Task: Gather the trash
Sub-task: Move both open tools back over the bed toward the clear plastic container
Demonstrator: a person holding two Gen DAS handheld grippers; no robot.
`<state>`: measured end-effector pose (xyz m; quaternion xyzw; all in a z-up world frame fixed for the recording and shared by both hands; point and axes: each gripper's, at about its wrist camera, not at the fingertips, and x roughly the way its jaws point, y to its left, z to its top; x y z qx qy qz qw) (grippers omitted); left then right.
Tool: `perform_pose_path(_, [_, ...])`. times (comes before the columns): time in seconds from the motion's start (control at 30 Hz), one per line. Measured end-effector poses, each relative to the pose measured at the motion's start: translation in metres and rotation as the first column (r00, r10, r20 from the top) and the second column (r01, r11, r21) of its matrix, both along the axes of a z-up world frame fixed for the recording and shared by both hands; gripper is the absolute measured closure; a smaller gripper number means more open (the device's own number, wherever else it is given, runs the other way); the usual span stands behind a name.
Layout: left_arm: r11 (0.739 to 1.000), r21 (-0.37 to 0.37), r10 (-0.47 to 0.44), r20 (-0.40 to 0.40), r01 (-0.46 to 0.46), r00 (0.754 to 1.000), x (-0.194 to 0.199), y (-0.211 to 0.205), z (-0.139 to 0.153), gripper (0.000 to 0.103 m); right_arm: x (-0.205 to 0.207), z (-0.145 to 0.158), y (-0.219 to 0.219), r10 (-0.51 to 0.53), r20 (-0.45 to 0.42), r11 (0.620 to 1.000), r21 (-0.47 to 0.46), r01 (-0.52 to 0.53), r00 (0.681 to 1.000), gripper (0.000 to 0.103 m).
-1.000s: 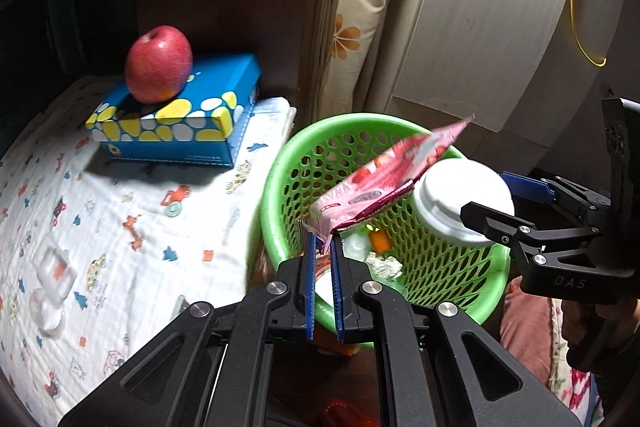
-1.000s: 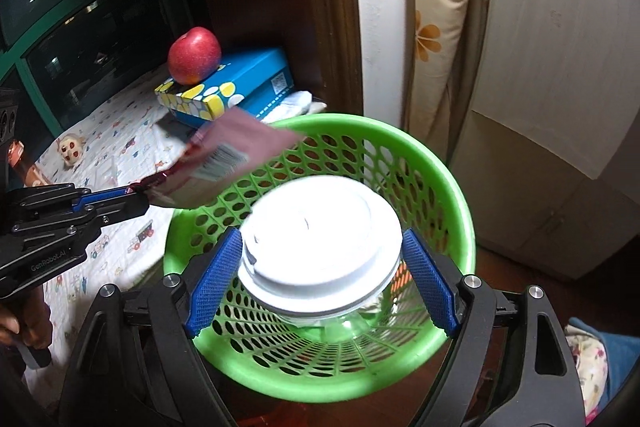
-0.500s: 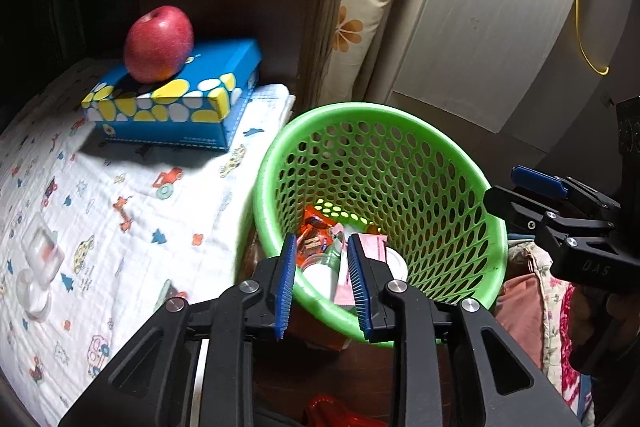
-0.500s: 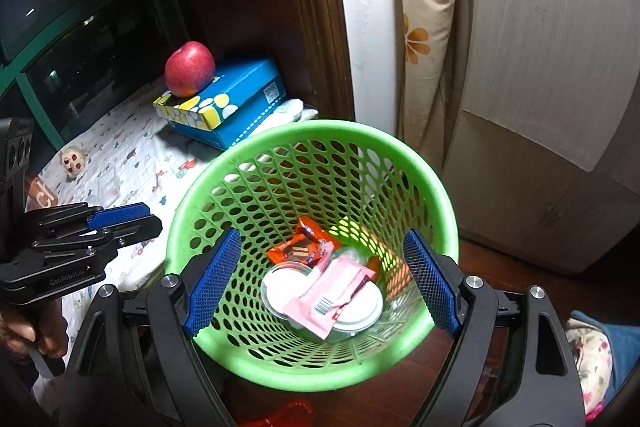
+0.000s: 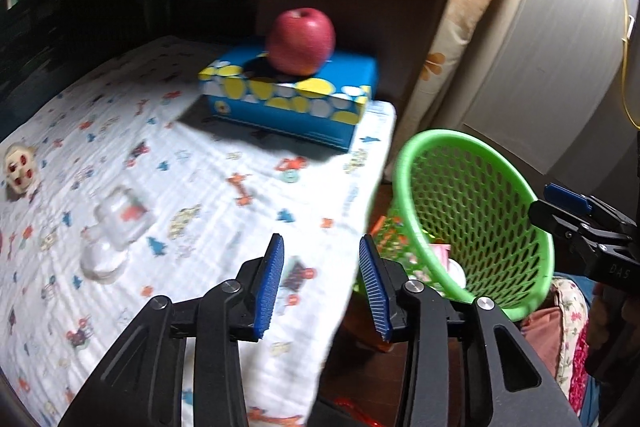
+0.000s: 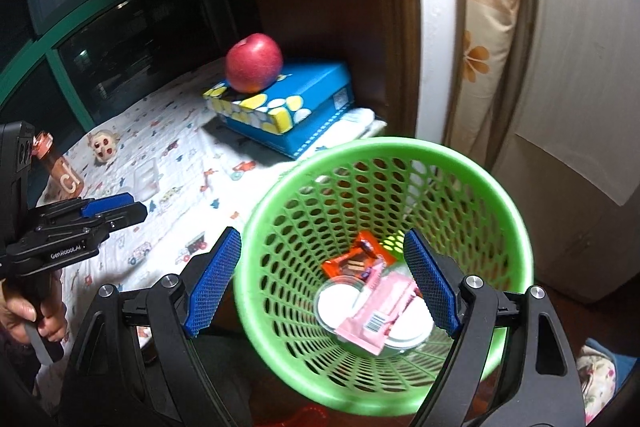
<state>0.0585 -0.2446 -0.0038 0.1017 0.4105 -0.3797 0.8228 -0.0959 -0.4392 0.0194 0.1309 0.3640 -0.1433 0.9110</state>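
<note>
Dropped a second ago, now resting at the bottom of the green basket [image 6: 384, 155]: pink wrapper [image 6: 380, 311] lying across white-lidded cup [image 6: 340, 301], orange wrapper [image 6: 354, 259] just beside; released from both tools, left gripper [image 5: 320, 283] spread wide and empty, swung away from the basket to face the patterned cloth [image 5: 200, 179]; right gripper [image 6: 320, 283] likewise parted and empty above the rim. Left on the cloth: clear plastic piece [image 5: 116, 227], likely next for collection; apple [image 5: 301, 41] on blue tissue box [image 5: 292, 99], apparently not trash.
</note>
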Motion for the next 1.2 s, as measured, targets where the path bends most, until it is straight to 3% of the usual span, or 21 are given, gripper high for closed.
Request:
perform_pose_path(0.17, [0.994, 0.013, 0.105, 0.006, -0.105, 0.994, 0.027, 0.041, -0.005, 0.054, 0.026, 0.0, 0.022, 0.061, -0.004, 0.998, 0.003, -0.061, 0.998, 0.02])
perform_pose_path(0.23, [0.988, 0.029, 0.153, 0.019, -0.153, 0.988, 0.039, 0.056, -0.008, 0.046, 0.037, 0.001, 0.031, 0.085, -0.003, 0.996, 0.005, -0.085, 0.996, 0.02])
perform_pose_path(0.53, [0.949, 0.093, 0.302, -0.007, -0.301, 0.953, 0.1, 0.109, -0.043, 0.043, 0.081, -0.003, 0.065, 0.172, -0.011, 0.985, 0.02, -0.171, 0.985, 0.02])
perform_pose_path(0.87, [0.94, 0.143, 0.319, -0.034, -0.311, 0.947, 0.145, 0.114, -0.083, 0.046, 0.126, -0.014, 0.091, 0.236, -0.038, 0.971, 0.045, -0.234, 0.971, 0.02])
perform_pose_path(1.2, [0.94, 0.116, 0.33, -0.062, -0.321, 0.942, 0.166, 0.12, -0.094, 0.049, 0.168, -0.029, 0.115, 0.293, -0.073, 0.955, 0.057, -0.29, 0.953, 0.02])
